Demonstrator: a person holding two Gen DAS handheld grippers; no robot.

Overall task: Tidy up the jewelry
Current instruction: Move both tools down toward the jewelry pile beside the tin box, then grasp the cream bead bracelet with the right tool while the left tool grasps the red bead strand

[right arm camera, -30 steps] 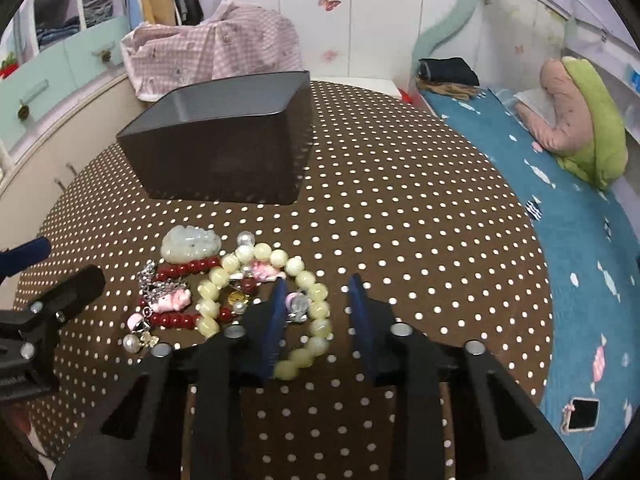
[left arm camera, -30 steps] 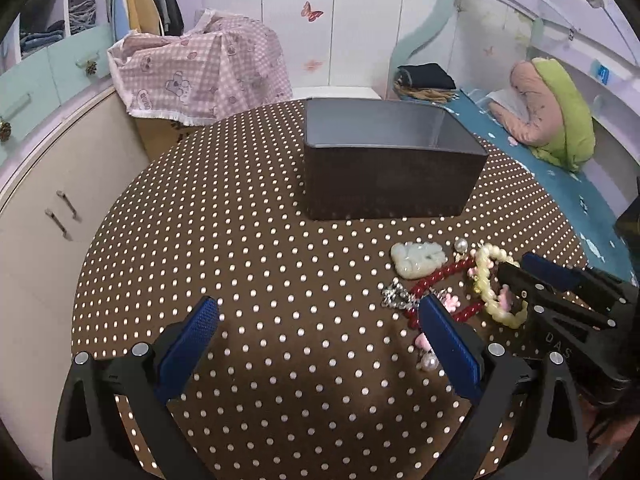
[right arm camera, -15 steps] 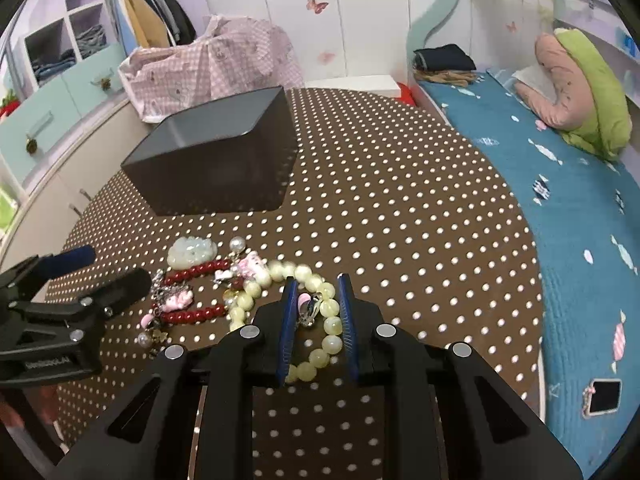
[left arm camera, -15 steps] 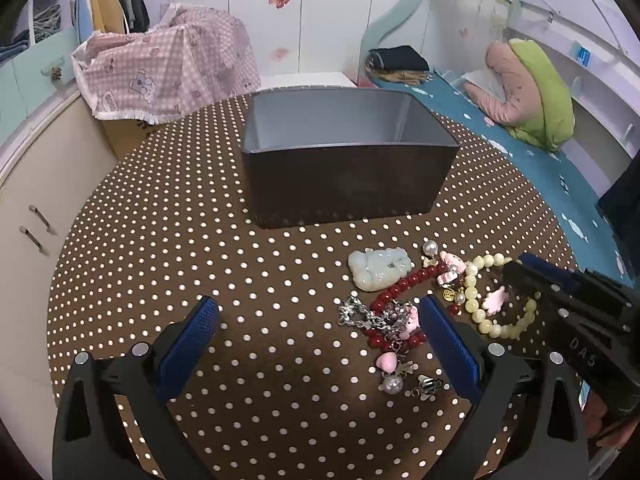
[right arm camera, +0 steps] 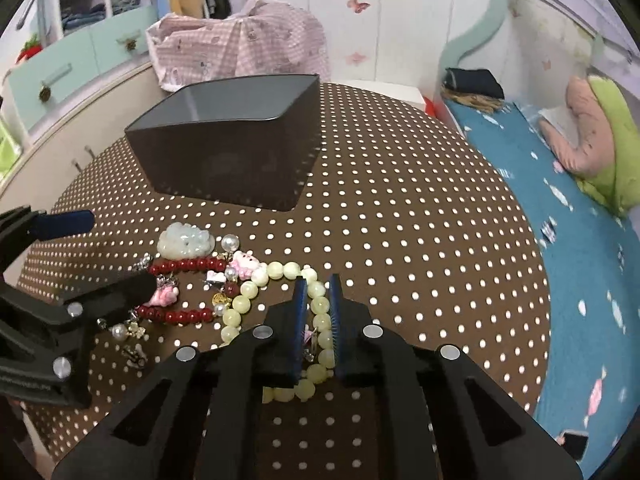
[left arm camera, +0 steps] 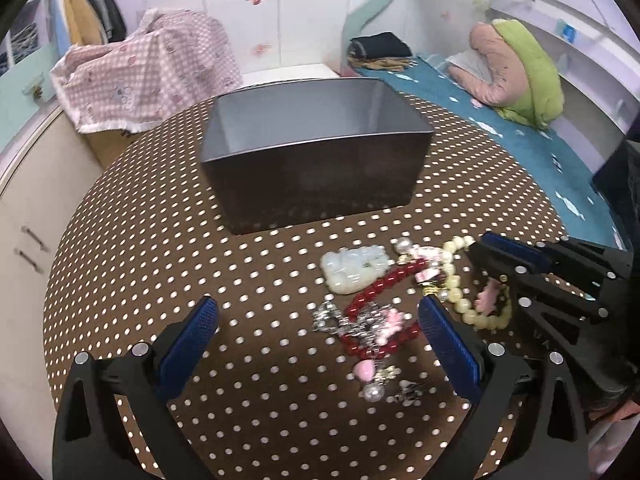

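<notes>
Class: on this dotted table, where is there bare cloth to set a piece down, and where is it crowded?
Bare cloth lies right of the dark box, toward the bed, and left of the jewelry in front of the left gripper. It is crowded in front of the box: jade pendant, red bracelet, and yellow bracelet between the right gripper fingers.

The table's [right arm camera: 400, 220] right half is left bare. Approach at centre is blocked by the dark box [right arm camera: 232, 160]; the near-left is crowded by the jewelry pile [right arm camera: 192, 280].
</notes>
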